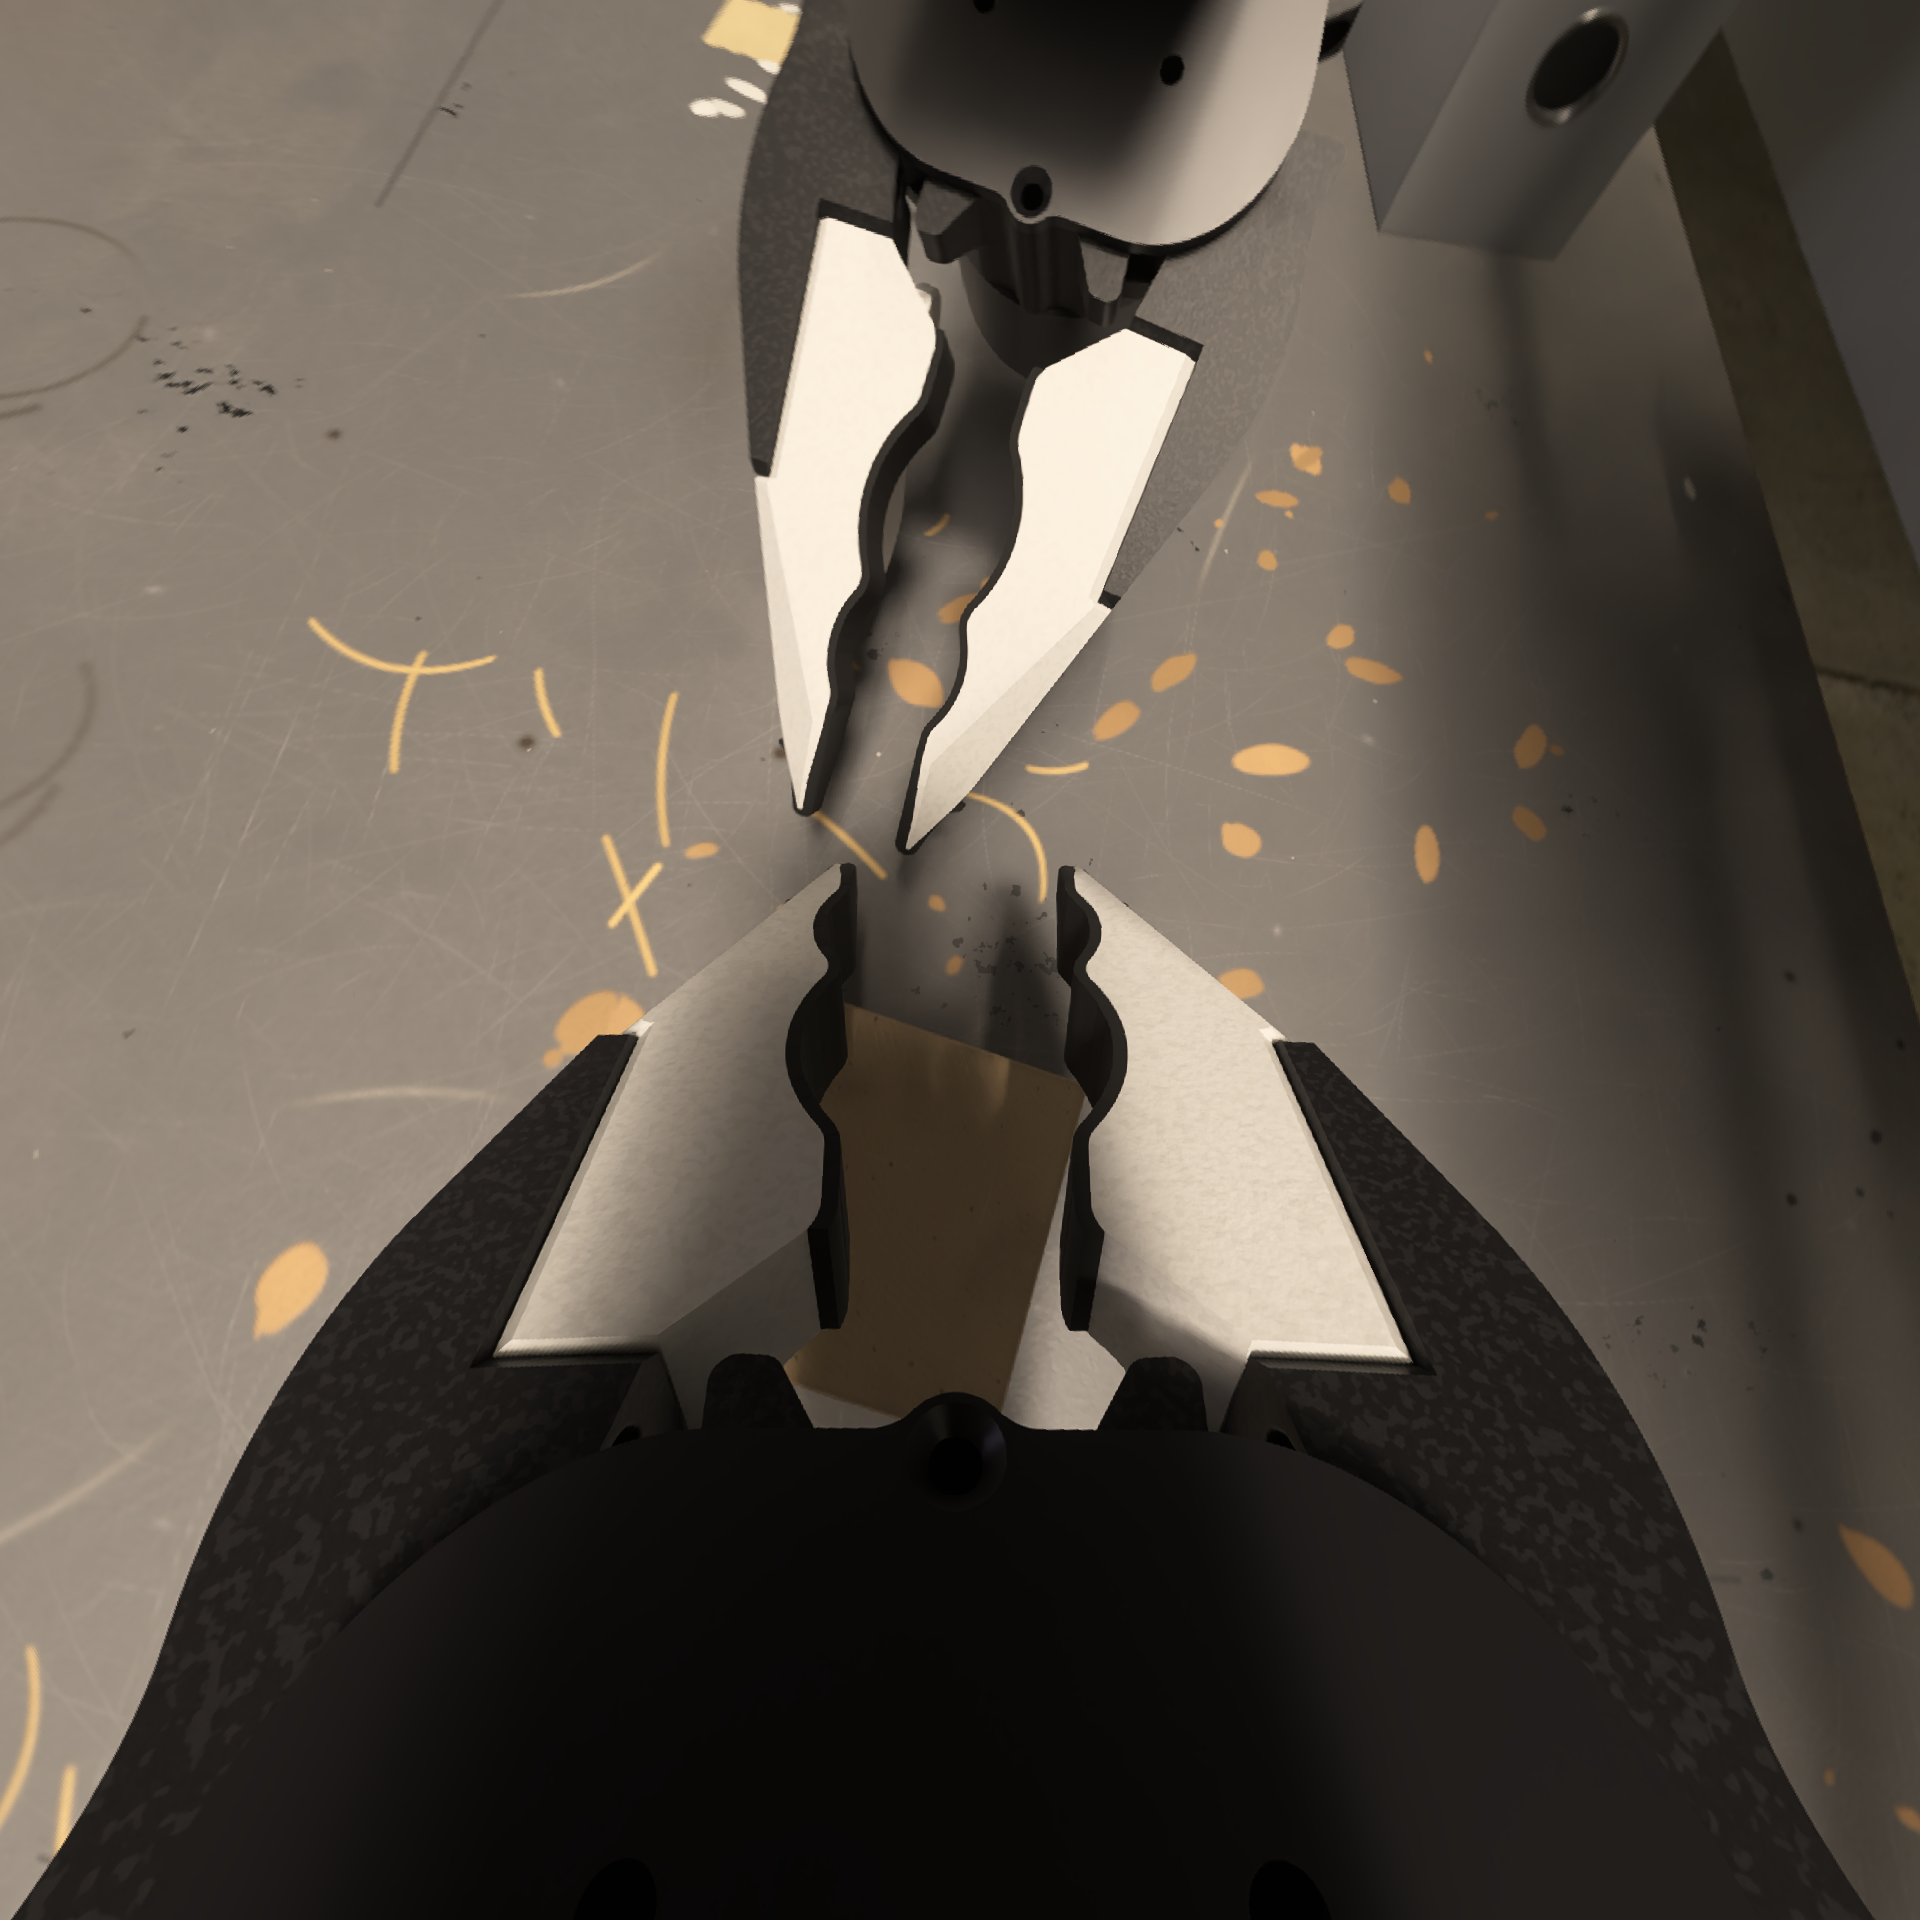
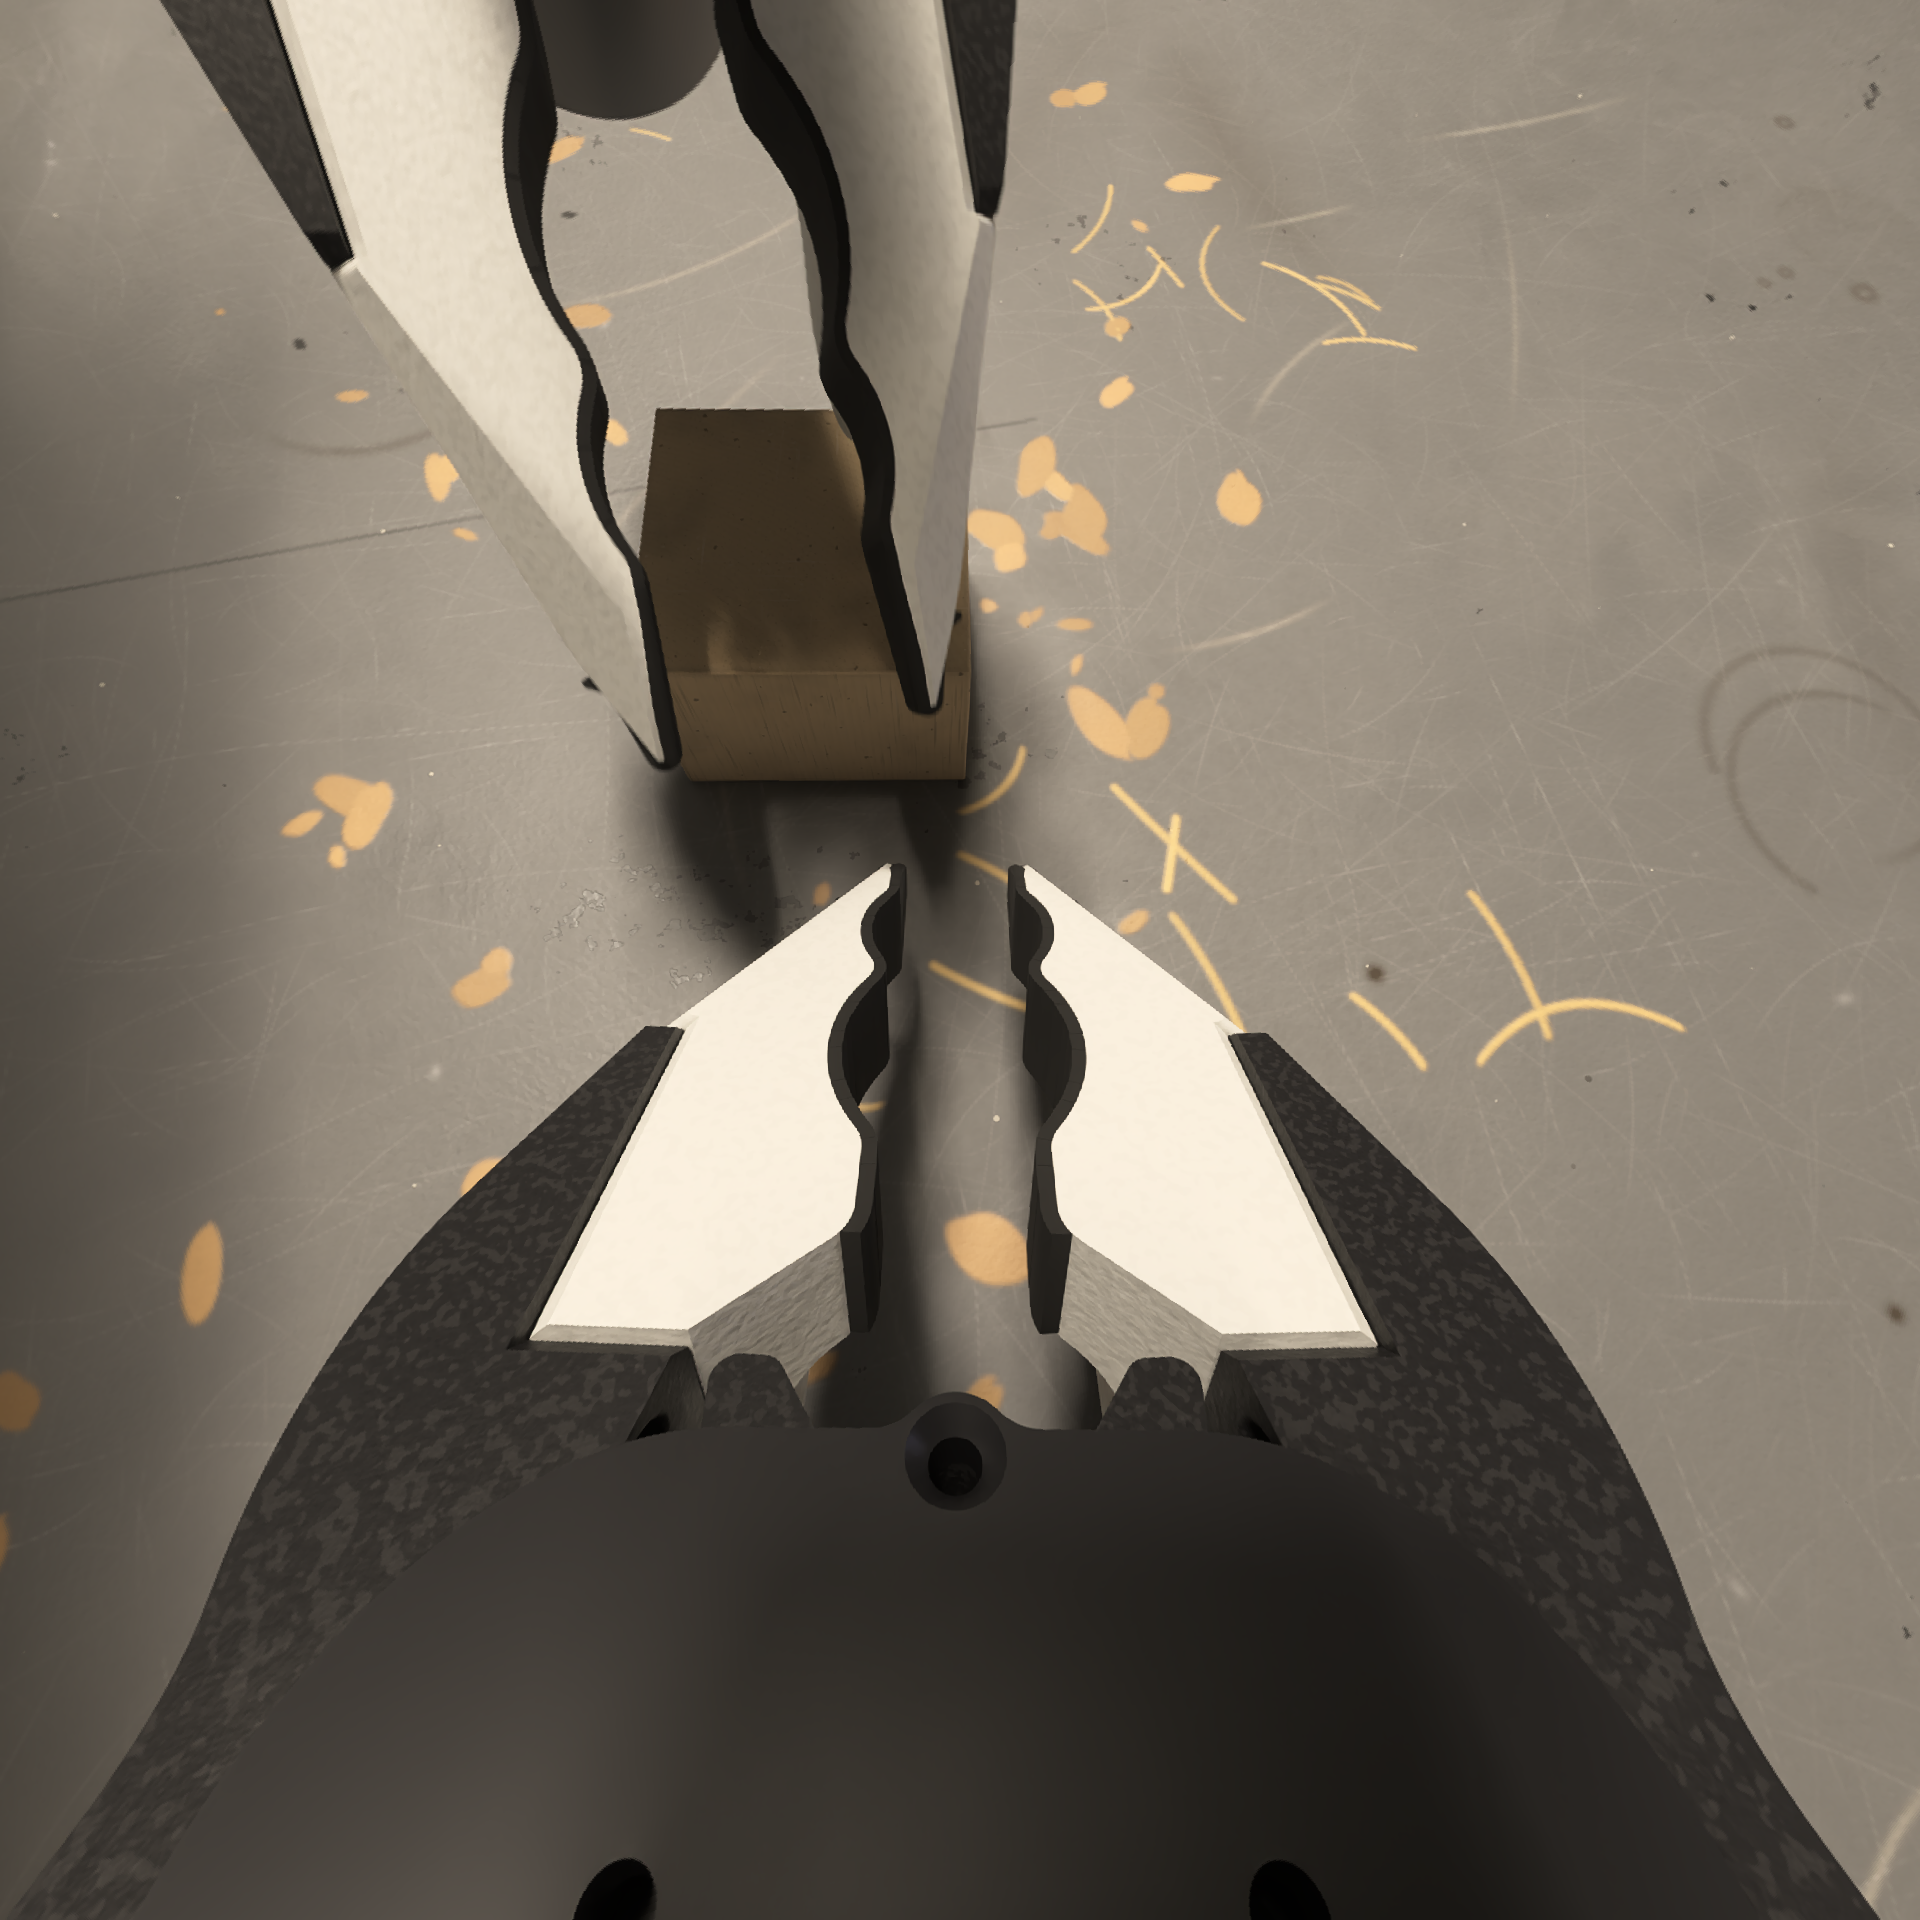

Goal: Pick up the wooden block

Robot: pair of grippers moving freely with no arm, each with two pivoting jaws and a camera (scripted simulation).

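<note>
On the scratched grey tabletop, flecked with orange paint spots and thin orange strokes, I see the wooden block sitting flat, a pale rectangular piece with its end grain facing my right wrist camera. My left gripper comes down over it from above: in the right wrist view its two white fingers straddle the block, one finger running down the block's left side and reaching nearly to the table, the other lying over the block's top near its right edge, with its tip at the front upper edge. In the left wrist view the block fills the space between my left gripper's dark inner pads, slightly skewed to the fingers. The jaws are part way open, about the block's width; whether the pads press the wood or only stand beside it, I cannot tell.

My right gripper sits low, just in front of the block, its tips pointed at the block's near face but apart from it. Its jaws are narrowly parted, a slim gap between the pads, and they hold nothing. In the left wrist view it faces my left gripper tip to tip. A grey metal bracket stands at the upper right of that view
</note>
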